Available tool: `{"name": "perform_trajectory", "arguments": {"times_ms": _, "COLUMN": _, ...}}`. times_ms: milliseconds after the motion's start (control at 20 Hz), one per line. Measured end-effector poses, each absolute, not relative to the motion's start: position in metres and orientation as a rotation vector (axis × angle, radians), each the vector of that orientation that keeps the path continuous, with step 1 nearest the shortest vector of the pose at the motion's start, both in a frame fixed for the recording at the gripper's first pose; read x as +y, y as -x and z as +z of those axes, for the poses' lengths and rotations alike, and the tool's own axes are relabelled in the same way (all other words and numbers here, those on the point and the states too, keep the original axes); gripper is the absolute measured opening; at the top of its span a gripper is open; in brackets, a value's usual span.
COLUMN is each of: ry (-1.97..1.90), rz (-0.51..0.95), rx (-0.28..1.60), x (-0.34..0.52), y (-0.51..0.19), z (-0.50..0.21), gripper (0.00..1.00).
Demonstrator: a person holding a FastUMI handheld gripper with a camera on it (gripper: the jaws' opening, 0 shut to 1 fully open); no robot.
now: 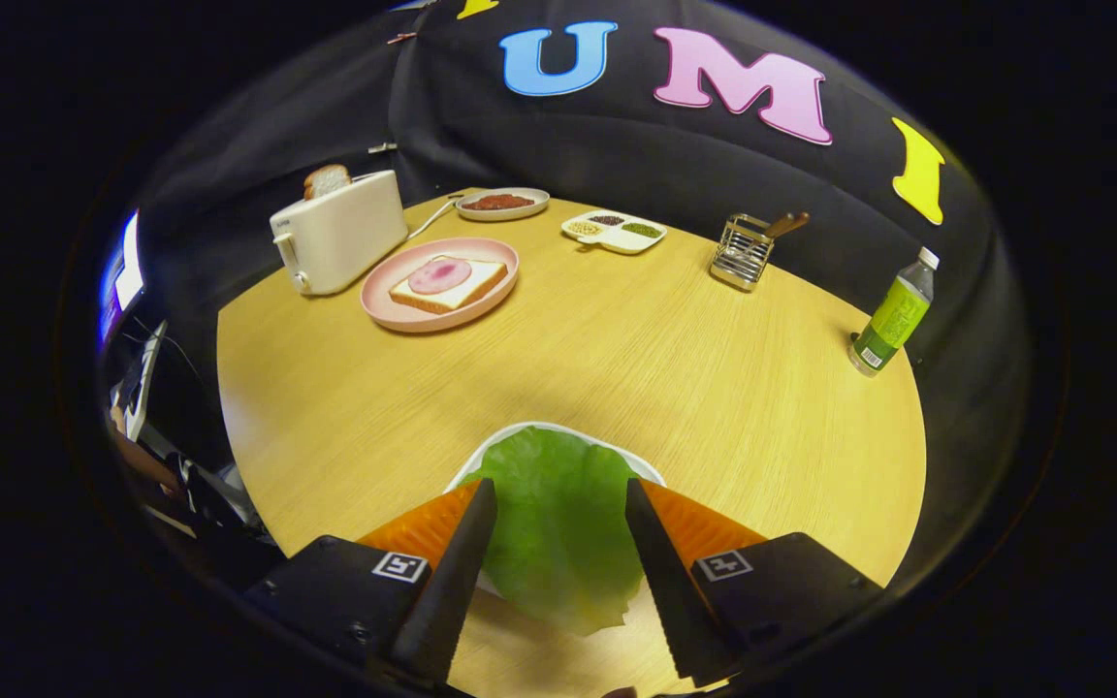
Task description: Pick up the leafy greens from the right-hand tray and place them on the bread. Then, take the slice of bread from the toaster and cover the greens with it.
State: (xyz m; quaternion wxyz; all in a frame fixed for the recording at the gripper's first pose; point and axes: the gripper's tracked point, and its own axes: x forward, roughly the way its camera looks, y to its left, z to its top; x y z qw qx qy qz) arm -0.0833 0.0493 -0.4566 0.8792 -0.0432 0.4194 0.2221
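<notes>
Step one, the pick: my gripper (560, 494) has its fingers spread wide, straddling the green lettuce leaf (558, 523) that lies on the white tray (520, 433) at the near edge of the round wooden table (617, 359), not pinching it. Next I'd guess I close on the leaf, lift, and carry it far-left to the ham-topped bread slice (447, 283) on the pink plate (394, 305). Second slice (327, 180) sits in the white toaster (337, 233), untouched.
</notes>
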Motion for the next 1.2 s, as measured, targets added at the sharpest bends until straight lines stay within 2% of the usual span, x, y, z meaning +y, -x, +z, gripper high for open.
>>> {"name": "perform_trajectory", "arguments": {"times_ms": 100, "ry": 0.111, "rz": 0.484, "rx": 0.934, "x": 0.051, "y": 0.089, "z": -0.476, "gripper": 0.79}}
{"name": "perform_trajectory", "arguments": {"times_ms": 450, "ry": 0.099, "rz": 0.514, "rx": 1.026, "x": 0.056, "y": 0.093, "z": -0.496, "gripper": 0.71}}
{"name": "perform_trajectory", "arguments": {"times_ms": 500, "ry": 0.096, "rz": 0.510, "rx": 1.025, "x": 0.056, "y": 0.090, "z": -0.497, "gripper": 0.57}}
{"name": "perform_trajectory", "arguments": {"times_ms": 600, "ry": 0.077, "rz": 0.488, "rx": 1.035, "x": 0.055, "y": 0.089, "z": -0.495, "gripper": 0.14}}
{"name": "perform_trajectory", "arguments": {"times_ms": 700, "ry": 0.053, "rz": 0.475, "rx": 1.039, "x": 0.057, "y": 0.089, "z": -0.496, "gripper": 0.06}}
{"name": "perform_trajectory", "arguments": {"times_ms": 1000, "ry": -0.052, "rz": 0.450, "rx": 0.930, "x": 0.067, "y": 0.072, "z": -0.428, "gripper": 0.06}}
{"name": "perform_trajectory", "arguments": {"times_ms": 1200, "ry": -0.079, "rz": 0.482, "rx": 0.829, "x": 0.104, "y": 0.049, "z": -0.368, "gripper": 0.06}}
